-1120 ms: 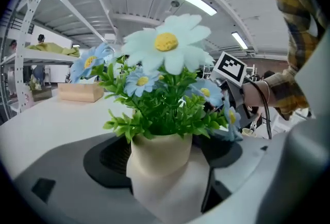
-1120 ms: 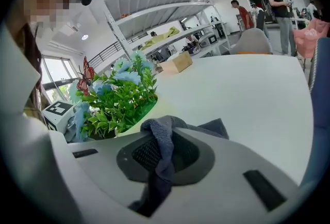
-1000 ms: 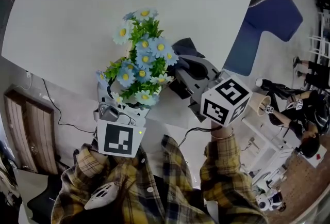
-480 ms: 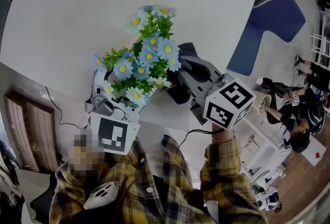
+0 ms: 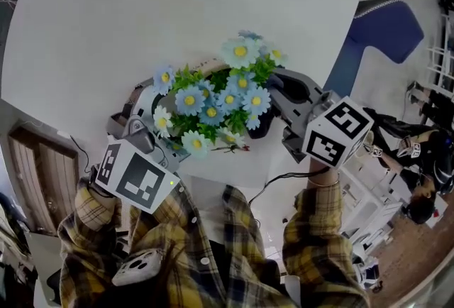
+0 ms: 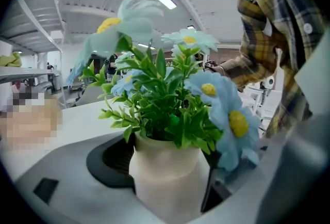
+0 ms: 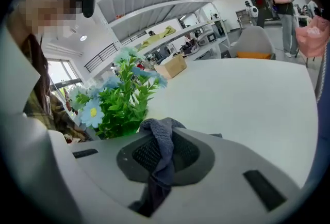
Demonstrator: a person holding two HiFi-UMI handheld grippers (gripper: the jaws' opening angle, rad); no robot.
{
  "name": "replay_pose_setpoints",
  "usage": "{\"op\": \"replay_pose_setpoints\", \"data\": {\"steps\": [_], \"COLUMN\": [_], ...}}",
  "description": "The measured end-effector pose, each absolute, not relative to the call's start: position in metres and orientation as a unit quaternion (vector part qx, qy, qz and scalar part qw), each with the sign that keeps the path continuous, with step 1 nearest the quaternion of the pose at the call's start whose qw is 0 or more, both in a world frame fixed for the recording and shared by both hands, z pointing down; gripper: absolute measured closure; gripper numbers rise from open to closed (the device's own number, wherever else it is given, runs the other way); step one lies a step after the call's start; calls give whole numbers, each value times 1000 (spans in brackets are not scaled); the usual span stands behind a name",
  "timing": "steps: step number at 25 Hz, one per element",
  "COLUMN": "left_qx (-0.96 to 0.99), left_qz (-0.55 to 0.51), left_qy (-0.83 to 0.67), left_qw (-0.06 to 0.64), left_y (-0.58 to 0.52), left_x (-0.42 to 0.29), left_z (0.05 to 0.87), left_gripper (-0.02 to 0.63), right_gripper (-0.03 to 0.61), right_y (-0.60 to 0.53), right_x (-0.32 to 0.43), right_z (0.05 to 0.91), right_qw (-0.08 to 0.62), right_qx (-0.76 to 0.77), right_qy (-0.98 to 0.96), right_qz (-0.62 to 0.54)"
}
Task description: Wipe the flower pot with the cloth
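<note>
Your left gripper (image 5: 147, 118) was clamped on the cream flower pot (image 6: 166, 179), jaws against both its sides. Your right gripper (image 5: 282, 92) pinched the dark grey cloth (image 7: 161, 146), a fold hanging between its jaws. The pot was held between both grippers over the white table's (image 5: 135, 8) near edge, its blue flowers (image 5: 216, 97) just beside the cloth.

Clad in a plaid shirt (image 5: 213, 250), yellow crossed with dark checks, long-sleeved. Banded at the right wrist with what may be a bracelet (image 5: 312, 184). Grey-shelled on left gripper (image 6: 170, 187) and right gripper (image 7: 154, 187), with a dark oval ribbed pad set in each jaw. Topped with a left cube (image 5: 135, 177) and right cube (image 5: 337, 133), white with black square markers. Trailing a thin black cable (image 5: 273, 181) below the right one.
</note>
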State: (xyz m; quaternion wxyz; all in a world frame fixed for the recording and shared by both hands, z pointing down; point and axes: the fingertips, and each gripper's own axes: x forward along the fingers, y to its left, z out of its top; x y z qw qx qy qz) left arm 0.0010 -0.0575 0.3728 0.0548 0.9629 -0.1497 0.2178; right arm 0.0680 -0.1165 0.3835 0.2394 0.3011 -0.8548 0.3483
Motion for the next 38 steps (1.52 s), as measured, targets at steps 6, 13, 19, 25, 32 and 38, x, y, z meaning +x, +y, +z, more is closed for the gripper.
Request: {"op": "replay_pose_setpoints", "data": {"steps": [6, 13, 19, 25, 32, 38], "left_qx": [973, 970, 967, 967, 966, 967], "left_qz": [226, 229, 218, 215, 231, 243], "left_qy": [-37, 83, 132, 140, 105, 15], "left_qw": [29, -4, 10, 6, 43, 68], "left_y": [-61, -44, -47, -39, -45, -62], "left_x": [24, 26, 42, 45, 18, -5], "left_z": [364, 361, 375, 382, 398, 390], "left_gripper": [209, 209, 209, 209, 209, 210], "right_gripper": [563, 563, 563, 563, 563, 563], "right_y": [-139, -135, -137, -129, -146, -175], "right_x": [78, 50, 32, 26, 26, 69], "right_z": [376, 372, 395, 403, 402, 360], "right_qw": [254, 274, 309, 312, 295, 263], "right_qx": [220, 109, 14, -3, 57, 160], "right_qy": [-872, -889, -878, -876, -884, -899], "right_qz": [357, 351, 365, 368, 358, 313]}}
